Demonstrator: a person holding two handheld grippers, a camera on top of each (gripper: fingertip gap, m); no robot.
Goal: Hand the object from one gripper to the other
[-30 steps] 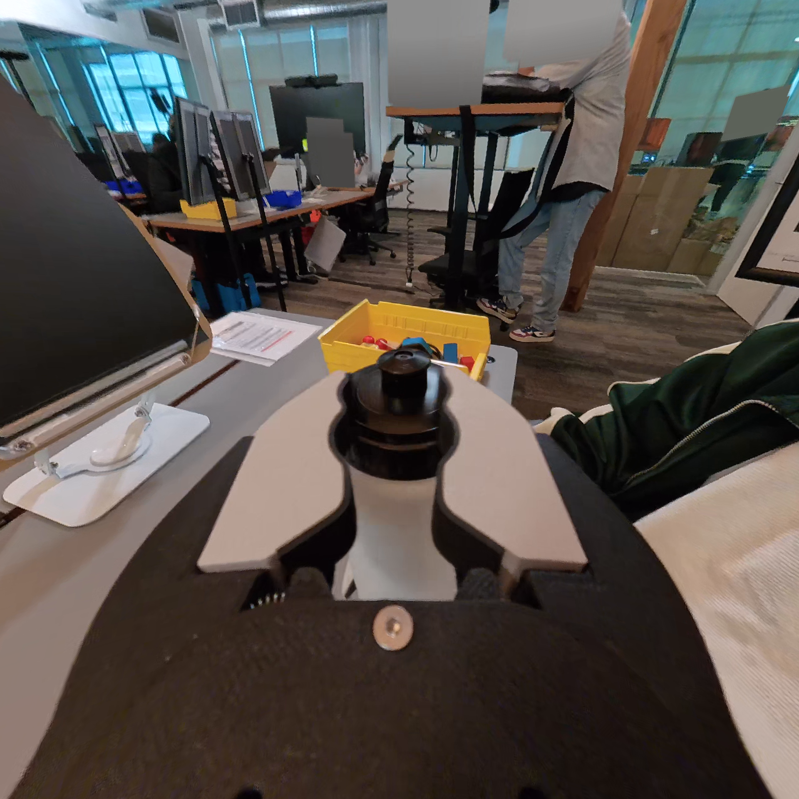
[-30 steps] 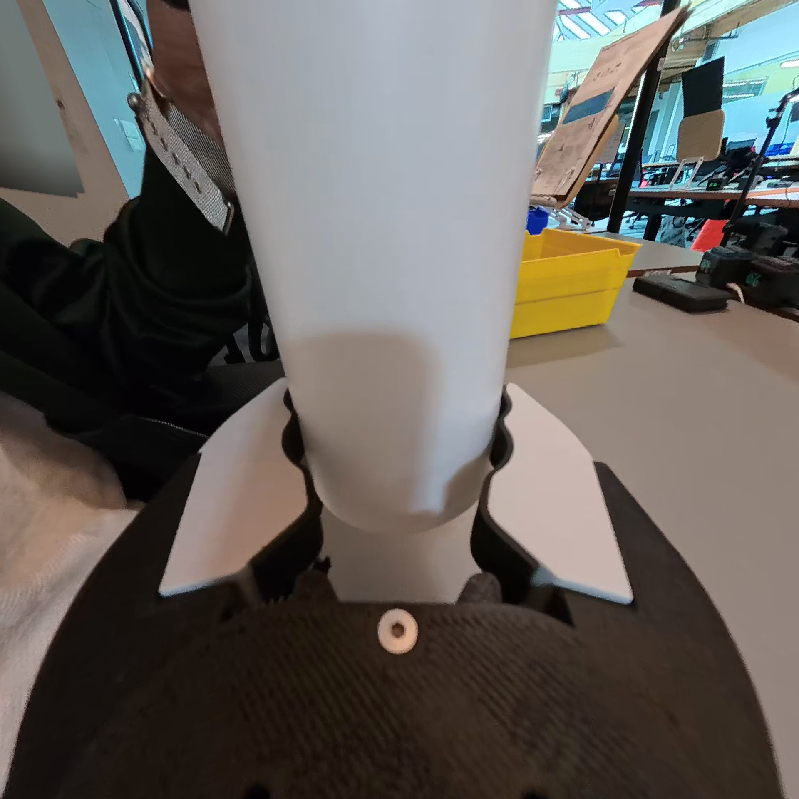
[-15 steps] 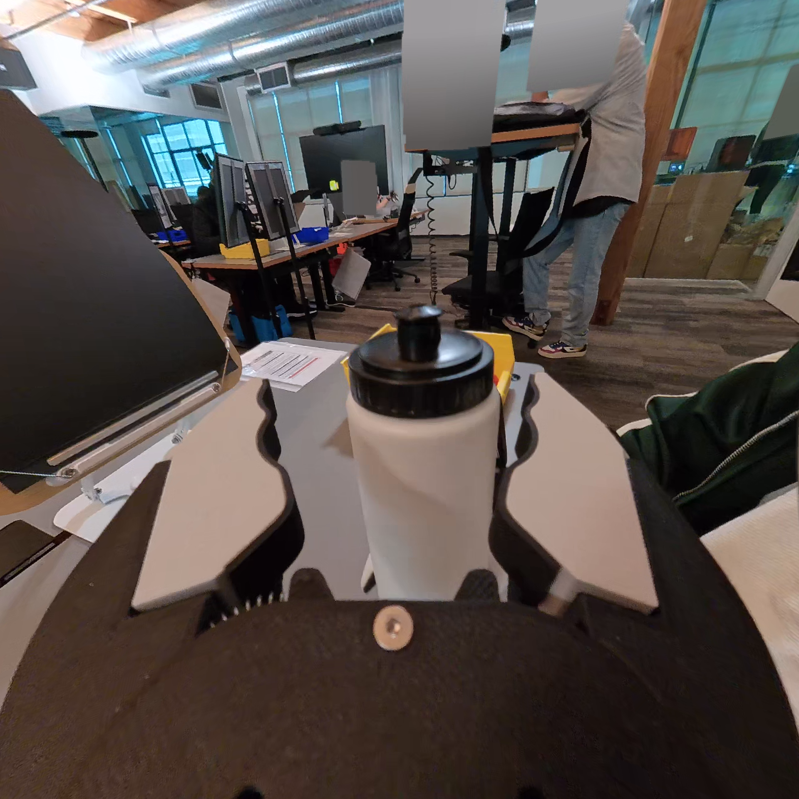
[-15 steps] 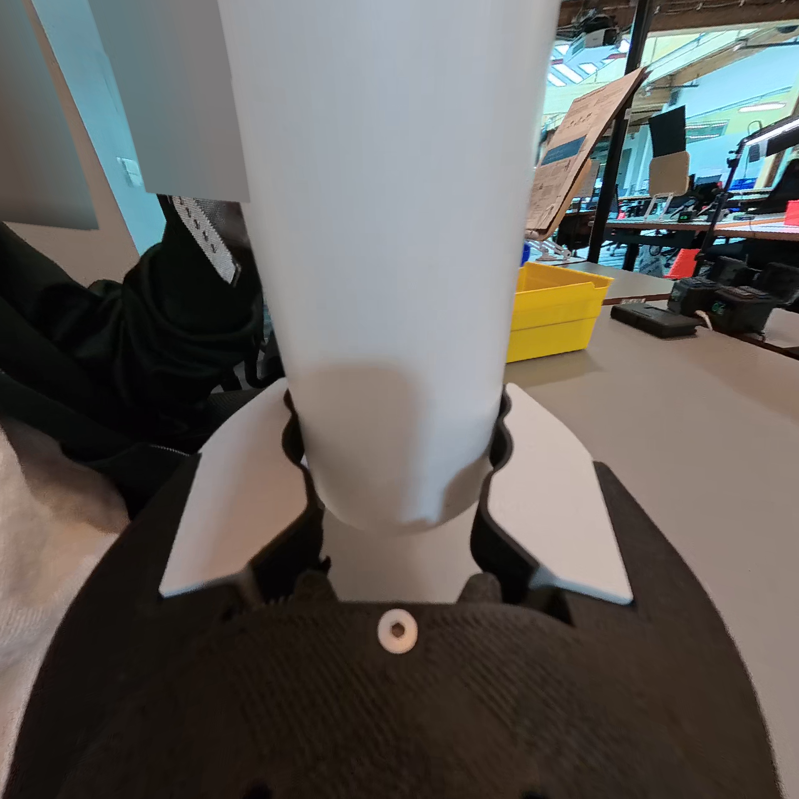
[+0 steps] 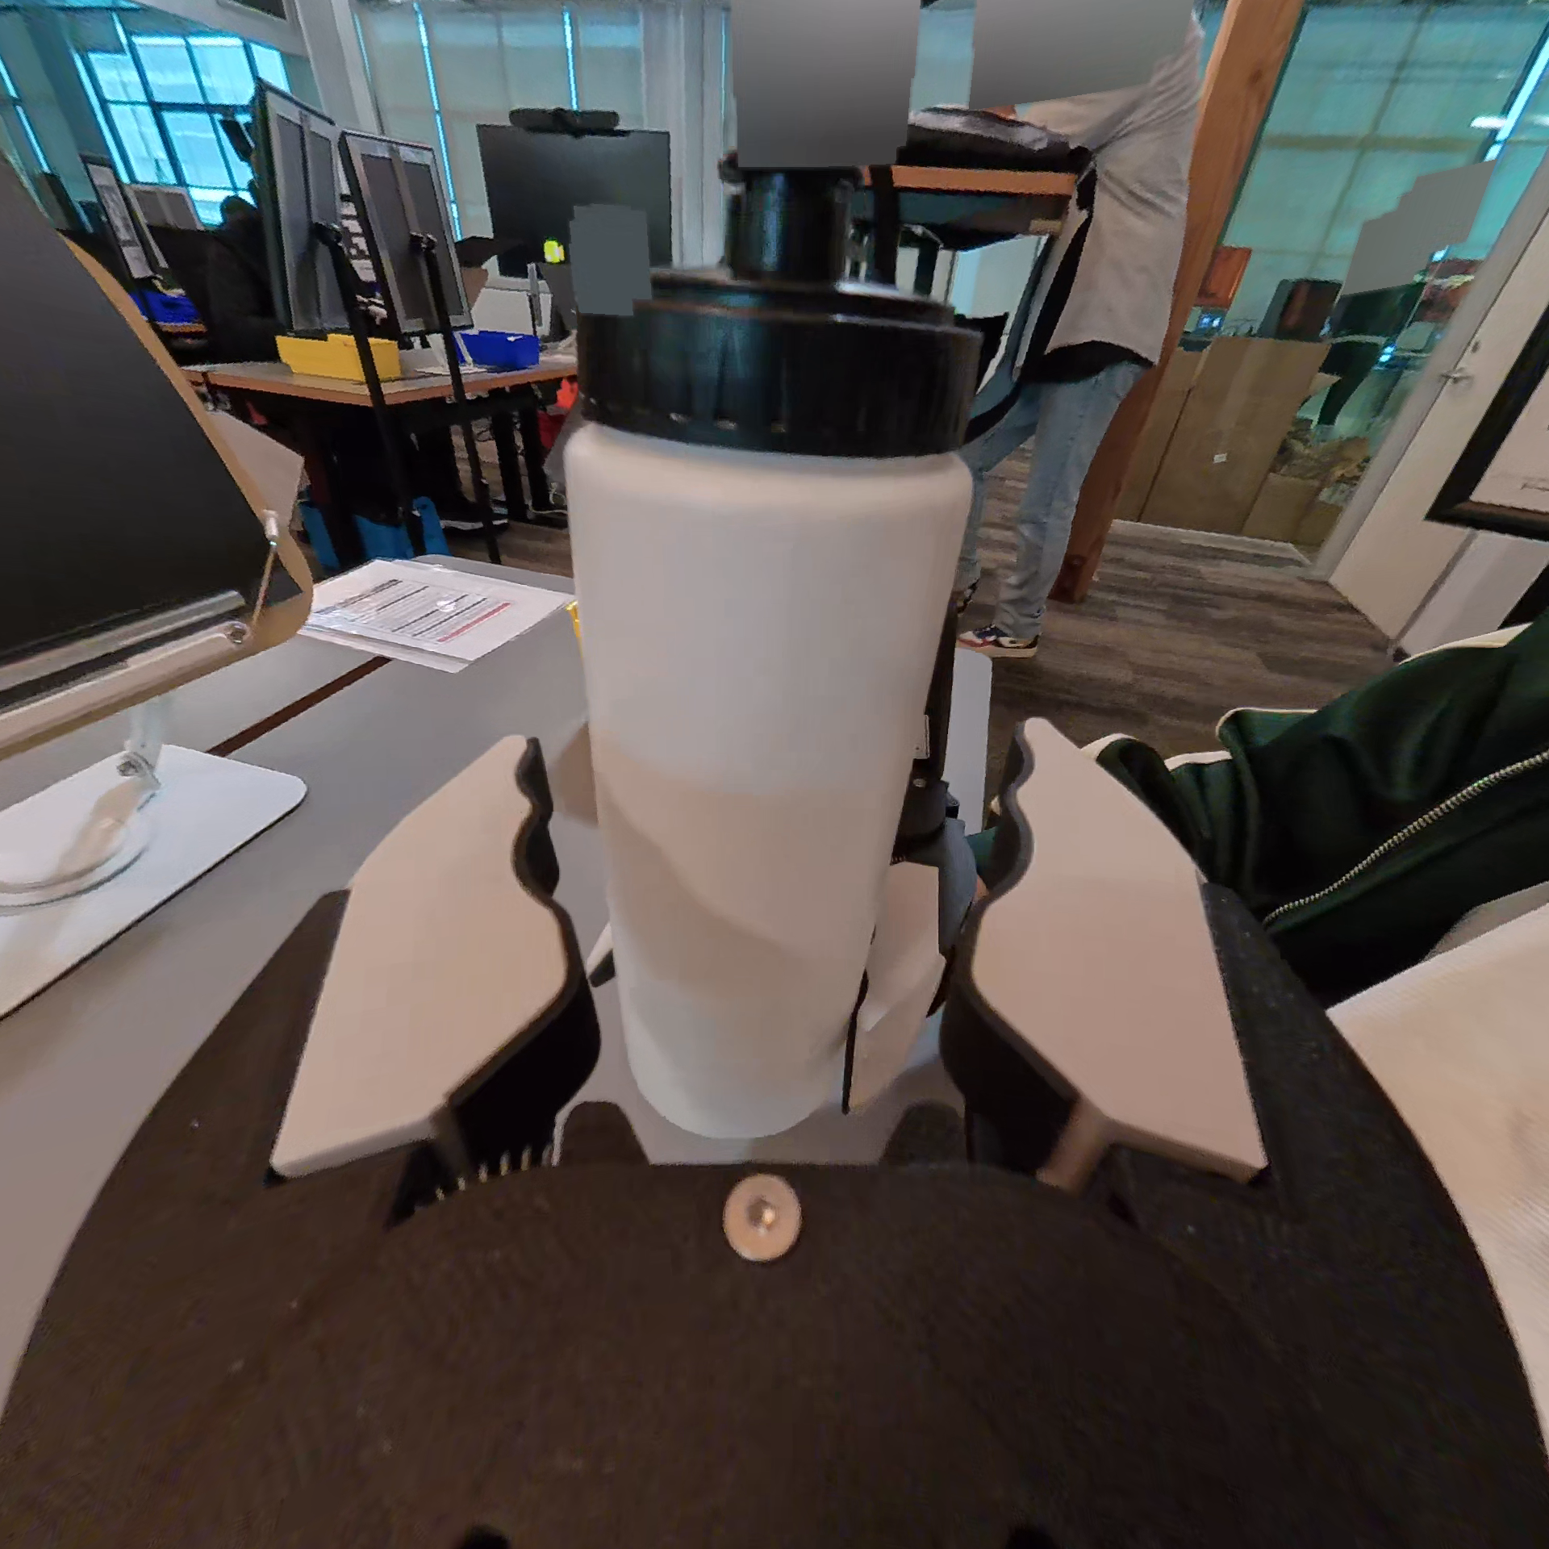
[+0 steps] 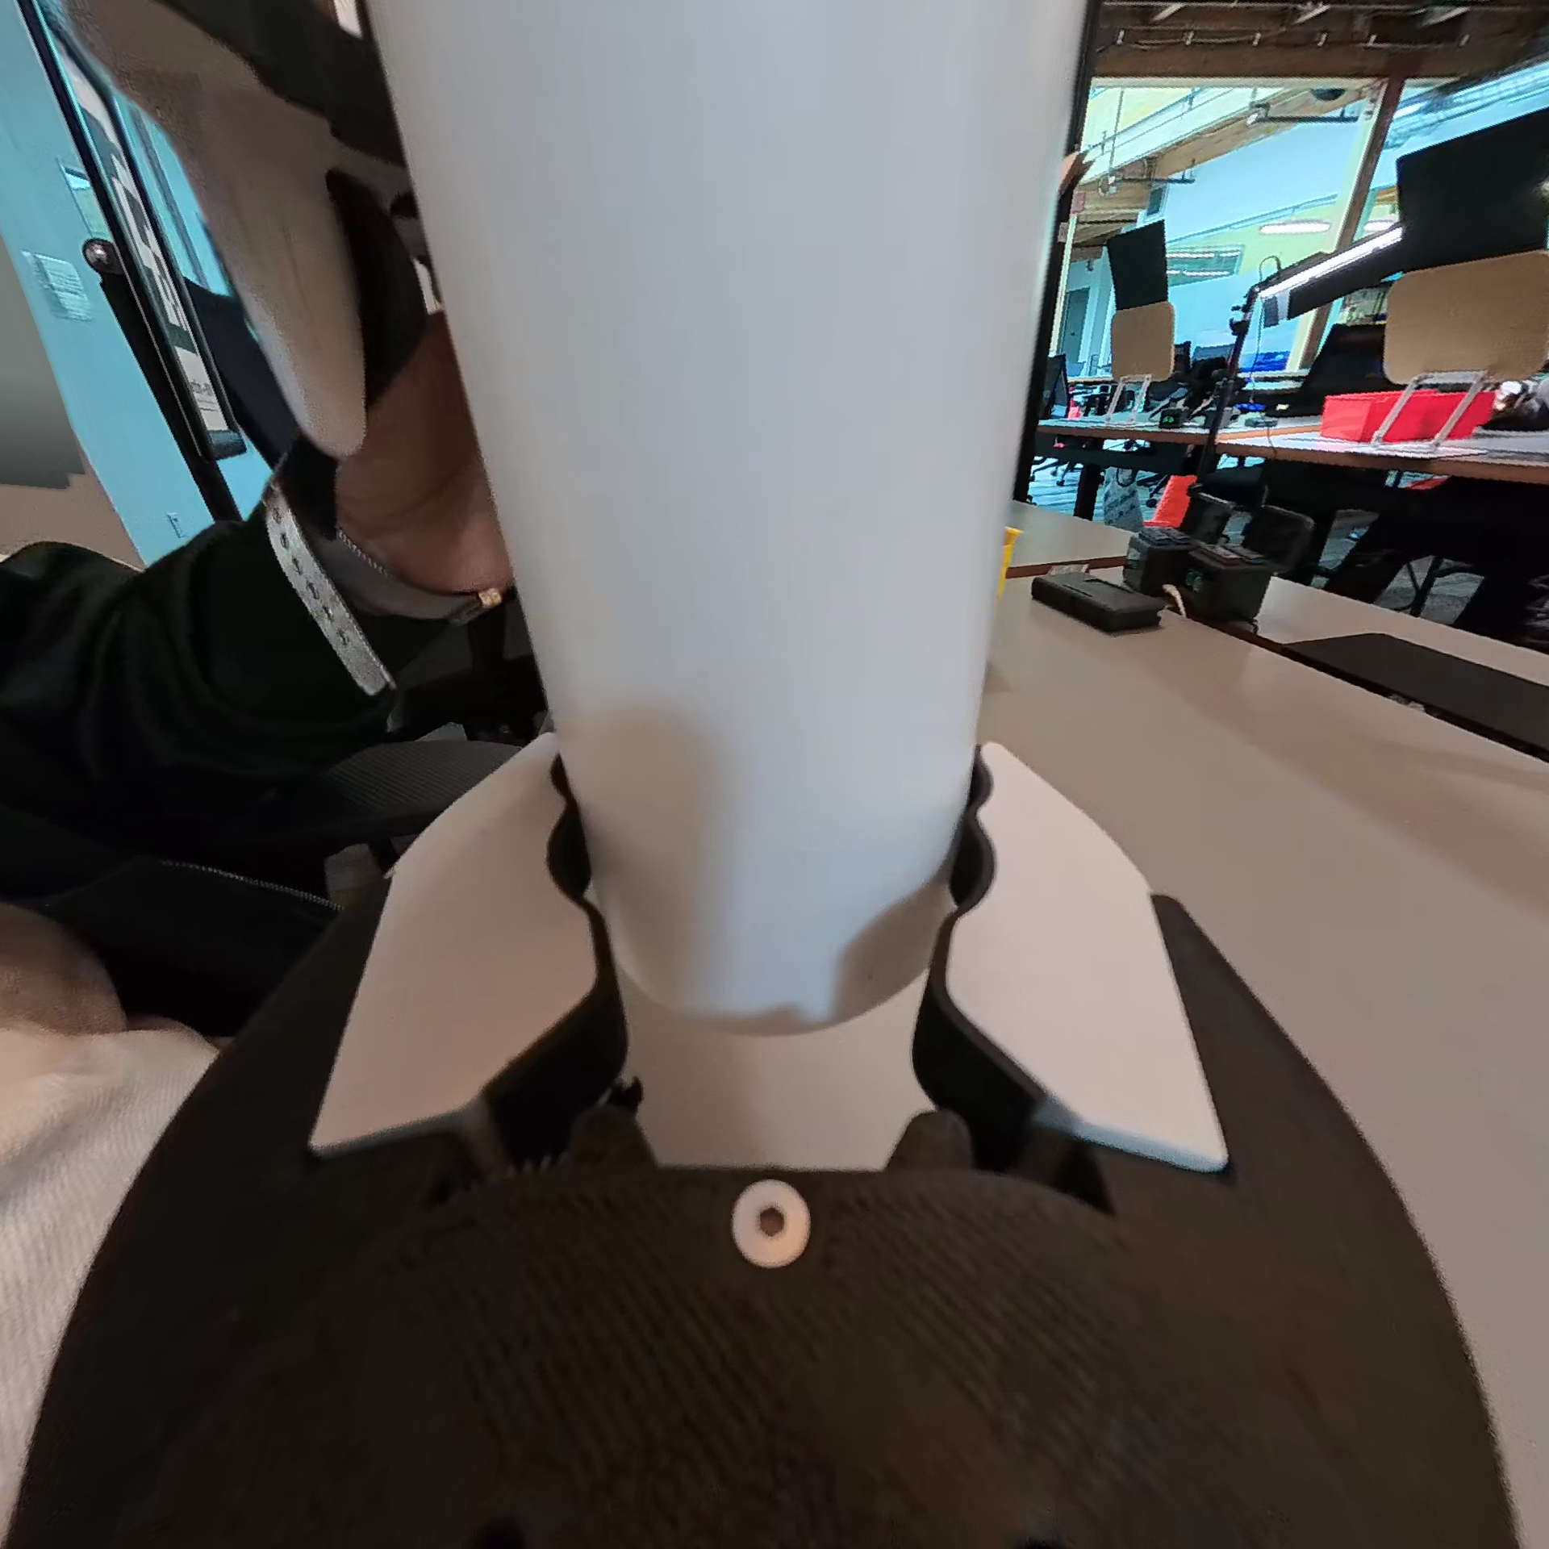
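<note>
A white bottle [image 5: 771, 754] with a black cap [image 5: 779, 369] stands upright in the left wrist view. My left gripper [image 5: 775, 746] is open; its fingers stand apart on either side of the bottle's lower body with gaps on both sides. My right gripper [image 6: 767, 771] is shut on the bottle's bottom end [image 6: 754, 503], which fills the middle of the right wrist view. A white finger of the left gripper [image 6: 285, 277] shows at the upper left there, beside the bottle. Part of the right gripper [image 5: 897, 981] shows behind the bottle's base.
The grey table [image 5: 168, 1006] carries a monitor stand [image 5: 126, 821] and a paper sheet [image 5: 419, 612] at the left. A dark green sleeve [image 5: 1383, 838] is at the right. A person [image 5: 1090, 335] stands far behind. Black devices [image 6: 1190, 578] sit on the table's far part. My hands' fingertips stand some 10 centimetres from each other.
My left gripper, shut around the bottle's cap end a second ago, has opened and dropped lower along the bottle. My right gripper has stayed shut on the bottle's base.
</note>
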